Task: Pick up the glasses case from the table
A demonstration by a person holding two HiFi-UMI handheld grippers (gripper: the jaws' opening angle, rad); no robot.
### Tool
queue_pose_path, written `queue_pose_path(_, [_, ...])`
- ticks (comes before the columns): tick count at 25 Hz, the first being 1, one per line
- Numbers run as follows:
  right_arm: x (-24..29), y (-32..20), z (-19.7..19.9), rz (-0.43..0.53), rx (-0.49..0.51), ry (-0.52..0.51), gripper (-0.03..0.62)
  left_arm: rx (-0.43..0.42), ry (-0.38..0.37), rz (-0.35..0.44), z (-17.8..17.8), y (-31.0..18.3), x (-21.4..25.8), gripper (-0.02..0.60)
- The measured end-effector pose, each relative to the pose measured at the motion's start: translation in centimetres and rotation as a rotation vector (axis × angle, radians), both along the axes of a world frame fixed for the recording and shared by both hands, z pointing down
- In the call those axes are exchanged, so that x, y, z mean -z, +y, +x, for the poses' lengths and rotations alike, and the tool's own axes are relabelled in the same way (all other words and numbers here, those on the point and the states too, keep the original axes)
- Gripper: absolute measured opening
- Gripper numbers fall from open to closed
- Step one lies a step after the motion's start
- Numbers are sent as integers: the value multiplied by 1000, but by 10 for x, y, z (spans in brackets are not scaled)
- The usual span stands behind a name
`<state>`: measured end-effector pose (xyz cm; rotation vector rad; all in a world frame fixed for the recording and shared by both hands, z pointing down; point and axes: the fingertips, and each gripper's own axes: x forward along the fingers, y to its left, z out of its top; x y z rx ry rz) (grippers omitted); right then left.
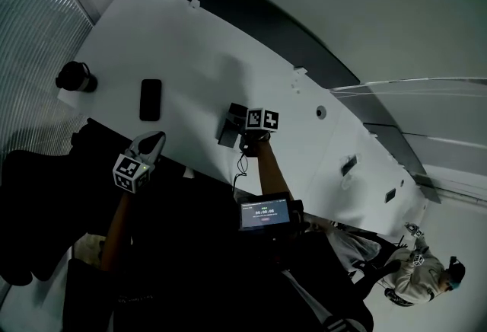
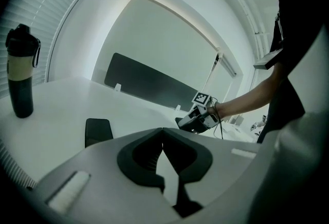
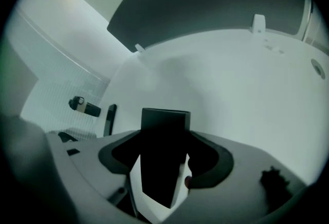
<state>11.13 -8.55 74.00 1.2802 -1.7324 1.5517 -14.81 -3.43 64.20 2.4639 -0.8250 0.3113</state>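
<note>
the dark glasses case (image 3: pixel 163 166) is clamped between the jaws of the right gripper (image 1: pixel 237 123), over the white table (image 1: pixel 190 33). the jaws of the left gripper (image 2: pixel 163 130) are closed together with nothing held.

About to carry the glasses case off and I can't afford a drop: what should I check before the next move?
1. Glasses case sits between the right tongs, jaws on both sides: ok.
2. Case clear of the table: cannot tell; from the left gripper view it looks raised.
3. Grip depth: cannot tell; the case sticks out past the tips.
4. Left tongs closed, empty, away from the case: ok.
5. Phone and bottle far from the case: ok.
</note>
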Motion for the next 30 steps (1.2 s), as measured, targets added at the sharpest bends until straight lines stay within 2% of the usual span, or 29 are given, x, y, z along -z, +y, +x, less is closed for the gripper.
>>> queue_pose_path(6, [64, -3, -22, 192, -105, -215, 299, -46, -9, 5, 10, 0, -4, 8])
queue_pose_path(13, [131, 7, -28, 335, -349, -591, 299, -126, -18, 22, 29, 7, -1, 8])
queue_pose_path(18, [184, 40, -30, 472, -388, -723, 299, -217, 5, -28, 50, 21, -3, 12])
queue_pose_path(21, [204, 65, -26, 518, -478, -839, 299, -295, 23, -42, 66, 35, 6, 12])
queue_pose_path(26, [214, 88, 4, 582, -619, -960, 299, -419, 97, -58, 105, 48, 35, 14])
queue_pose_path(30, [223, 98, 34, 631, -710, -1011, 299, -501, 103, -72, 136, 55, 46, 14])
